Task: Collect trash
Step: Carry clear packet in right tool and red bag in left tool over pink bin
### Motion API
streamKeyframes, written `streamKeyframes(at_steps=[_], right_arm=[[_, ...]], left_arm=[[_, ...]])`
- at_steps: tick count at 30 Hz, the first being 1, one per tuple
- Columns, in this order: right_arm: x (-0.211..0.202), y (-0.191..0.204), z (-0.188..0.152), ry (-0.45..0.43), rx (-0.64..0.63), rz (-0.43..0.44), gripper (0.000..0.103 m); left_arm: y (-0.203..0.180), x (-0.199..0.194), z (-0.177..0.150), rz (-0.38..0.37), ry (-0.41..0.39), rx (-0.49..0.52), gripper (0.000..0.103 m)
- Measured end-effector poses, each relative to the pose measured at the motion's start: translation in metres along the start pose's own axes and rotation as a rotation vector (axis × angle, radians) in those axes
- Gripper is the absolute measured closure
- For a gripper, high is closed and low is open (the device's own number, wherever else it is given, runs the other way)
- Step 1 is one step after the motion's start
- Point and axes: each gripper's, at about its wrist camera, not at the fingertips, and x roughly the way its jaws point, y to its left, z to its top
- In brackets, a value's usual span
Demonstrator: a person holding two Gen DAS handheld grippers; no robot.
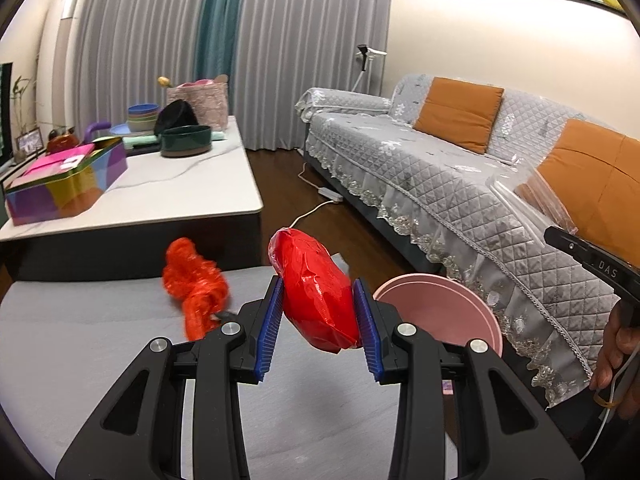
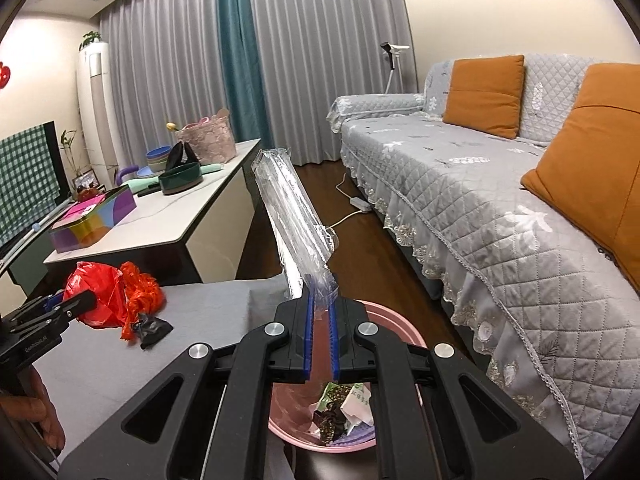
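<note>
My left gripper (image 1: 318, 312) is shut on a crumpled red plastic bag (image 1: 314, 292), held above the grey table (image 1: 100, 360); from the right wrist view the same bag (image 2: 94, 300) sits between the left gripper's fingers (image 2: 76, 304). An orange-red net wrapper (image 1: 196, 284) lies on the table to the left, beside a small black scrap (image 2: 154, 330). My right gripper (image 2: 320, 320) is shut on a long clear plastic wrapper (image 2: 292, 216) that sticks up over the pink bin (image 2: 404, 328). The bin (image 1: 436, 312) holds several crumpled wrappers (image 2: 344, 408).
A grey quilted sofa (image 1: 440, 168) with orange cushions (image 2: 484, 92) runs along the right. A white marble table (image 1: 168, 188) behind carries a colourful tin box (image 1: 68, 184), bowls and a dark green pan (image 1: 186, 142). A white power strip (image 2: 360, 204) lies on the wooden floor.
</note>
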Motion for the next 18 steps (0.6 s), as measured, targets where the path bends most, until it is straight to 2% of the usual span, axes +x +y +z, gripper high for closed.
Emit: streamKeyframes(at_steps=[7, 18], right_arm=[[0.004, -0.014, 0.001, -0.001, 0.001, -0.043, 0.096], [0.024, -0.027, -0.007, 0.036, 0.003, -0.065, 0.096]], left_arm=[[-0.025, 0.019, 0.005, -0.040, 0.014, 0.029, 0.067], [-0.058, 0.051, 0.007, -0.094, 0.040, 0.083, 0.067]])
